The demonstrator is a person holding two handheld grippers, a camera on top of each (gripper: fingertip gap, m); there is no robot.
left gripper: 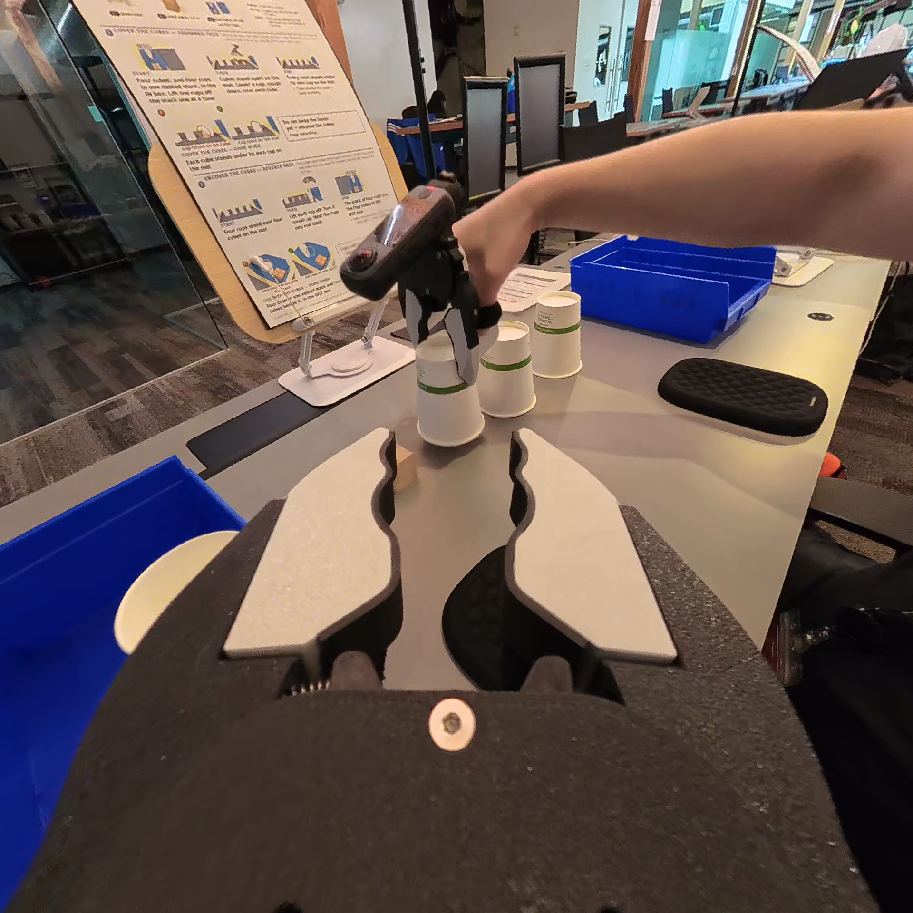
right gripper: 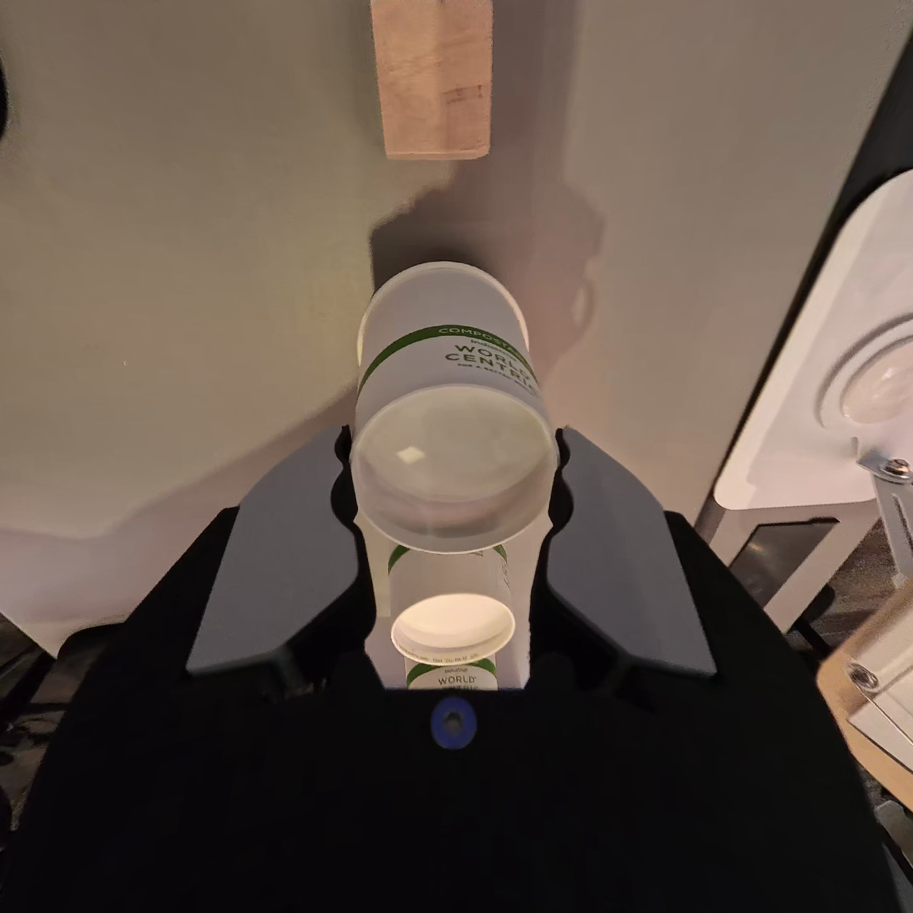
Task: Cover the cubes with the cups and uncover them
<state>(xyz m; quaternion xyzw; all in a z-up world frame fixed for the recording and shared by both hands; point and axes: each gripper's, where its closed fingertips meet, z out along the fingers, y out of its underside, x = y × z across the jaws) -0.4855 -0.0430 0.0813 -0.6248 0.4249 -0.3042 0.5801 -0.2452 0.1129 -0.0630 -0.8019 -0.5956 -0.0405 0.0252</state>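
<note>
R gripper is clamped on the base end of an inverted paper cup, mouth down on or just above the grey table; can't tell if the rim touches. In the left wrist view the same gripper comes at that cup from above, w/ two more inverted cups and standing in a row behind it, twd the far blue bin. No cube shows under any of the three.

L gripper has its jaws spread wide, nothing between them, hovering low over the table. One wooden cube sits bare just beside its left finger, near the held cup but not under it (in the right wrist view it's the block ahead of the cup). A fourth cup lies in the near blue bin.

Risks, as I judge them:
- grip is high on a thin paper wall, so too much squeeze could dent it or pop it out sideways
- a tilted lift or drop could catch the rim on a cube and shove it
- neighbour cup stands close; a swing of the R gripper could knock it over
- L finger sits v. near the bare cube and a small drift could nudge it off its spot
</note>
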